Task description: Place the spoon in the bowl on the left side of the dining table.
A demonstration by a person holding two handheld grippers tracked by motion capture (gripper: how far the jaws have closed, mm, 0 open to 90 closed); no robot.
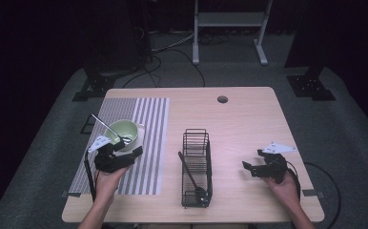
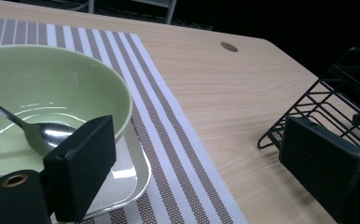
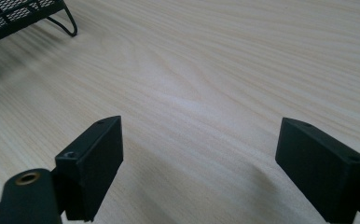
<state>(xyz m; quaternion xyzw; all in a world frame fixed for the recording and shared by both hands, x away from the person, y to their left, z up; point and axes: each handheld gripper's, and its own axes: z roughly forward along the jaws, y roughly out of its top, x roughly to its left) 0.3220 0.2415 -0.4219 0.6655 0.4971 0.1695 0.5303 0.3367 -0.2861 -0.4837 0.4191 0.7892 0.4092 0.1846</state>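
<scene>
The left gripper (image 1: pixel 126 153) sat low beside the green bowl (image 1: pixel 123 131), jaws spread wide and holding nothing. From the left gripper view, one pad (image 2: pixel 86 164) was just against the near rim of the bowl (image 2: pixel 52 88), the other well off over bare wood toward the wire rack (image 2: pixel 327 107). The bowl stood on a small silver tray (image 2: pixel 127 179) on the striped placemat (image 2: pixel 169 140), and a metal spoon (image 2: pixel 33 130) lay in it, its handle sticking up and out past the far rim.

The step looked like taking that spoon out for the rack (image 1: pixel 196 167), where a dark utensil (image 1: pixel 190 174) already lay. To do it well, I judged the gripper should lift clear of the rim, come over the bowl and close across the thin handle rather than the polished scoop, which would likely slip. A gentle, straight lift would keep the bowl from skidding on the tray.

The right gripper (image 1: pixel 253 167) rested on the table (image 3: pixel 206 84) at the right, jaws wide apart, empty.
</scene>
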